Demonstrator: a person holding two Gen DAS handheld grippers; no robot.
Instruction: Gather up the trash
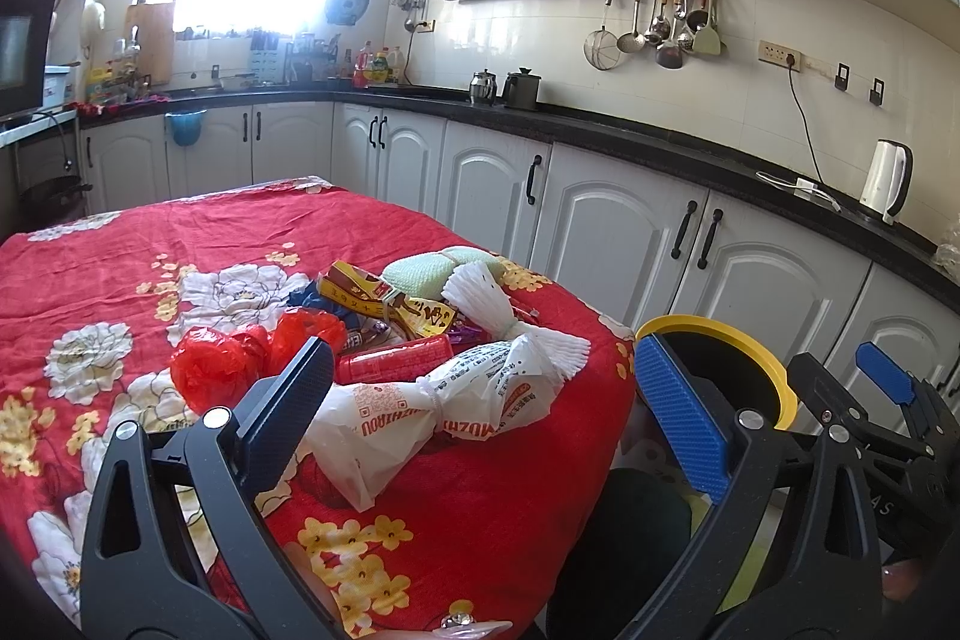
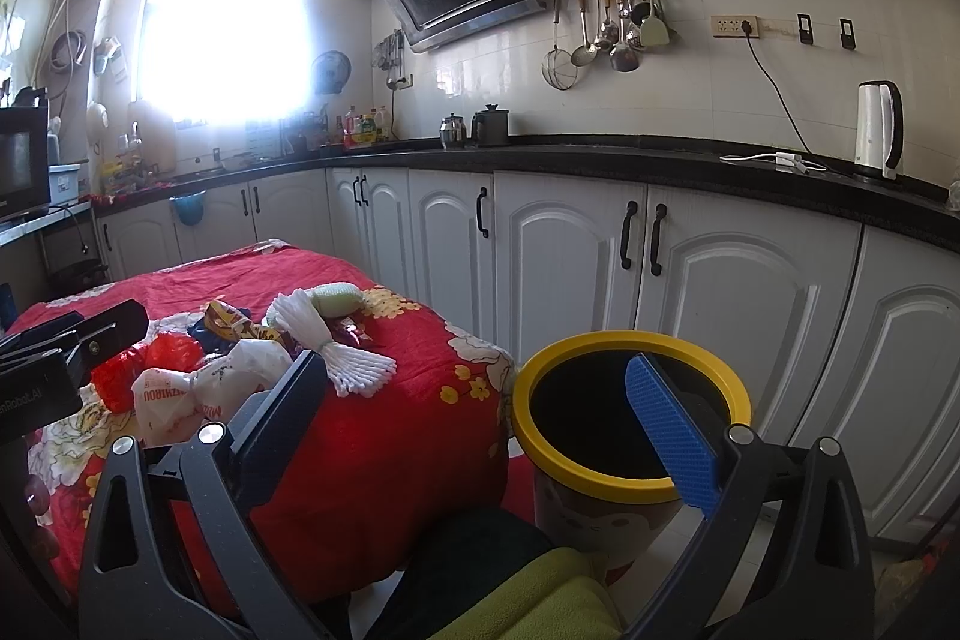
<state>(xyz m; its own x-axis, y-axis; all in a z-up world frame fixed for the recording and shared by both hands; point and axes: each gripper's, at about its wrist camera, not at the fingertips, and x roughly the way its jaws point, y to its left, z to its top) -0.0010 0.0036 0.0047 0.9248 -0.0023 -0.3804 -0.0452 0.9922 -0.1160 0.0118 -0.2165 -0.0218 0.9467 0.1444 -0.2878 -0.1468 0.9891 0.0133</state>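
Left gripper [image 1: 480, 400]: jaws wide apart, holding nothing. Blue pads [image 1: 681, 418] face inward. In the left wrist view it hangs above the near edge of a table [image 1: 108, 244] covered by a red floral cloth.

Left wrist view. Trash pile sits at 12 o'clock from the claw, on the cloth near the table's right edge. Nearest item: a white plastic bag [image 1: 444, 400] with orange print, knotted in the middle, lying between the two fingers in the view. Just behind it, a red can [image 1: 393, 358] on its side. At 10 o'clock, a crumpled red plastic bag [image 1: 240, 355]. Farther back, yellow-brown snack wrappers [image 1: 372, 295], a white foam fruit net [image 1: 498, 307], and a pale green cloth [image 1: 432, 271] at the far end of the pile. At 3 o'clock, off the table, a bin with a yellow rim [image 1: 762, 346] and a dark interior. The right gripper [image 1: 888, 382] shows at the right edge, beyond the bin.

Right wrist view. Right gripper [image 2: 474, 412]: jaws also spread apart, nothing between them. The bin [image 2: 600, 460] stands on the floor at 1 o'clock, just beside the table corner, in front of white cabinets [image 2: 750, 292]. The trash pile lies at 10 o'clock on the cloth; the foam net [image 2: 336, 352] is closest to the table's right edge. The left gripper's black body enters at 9 o'clock.
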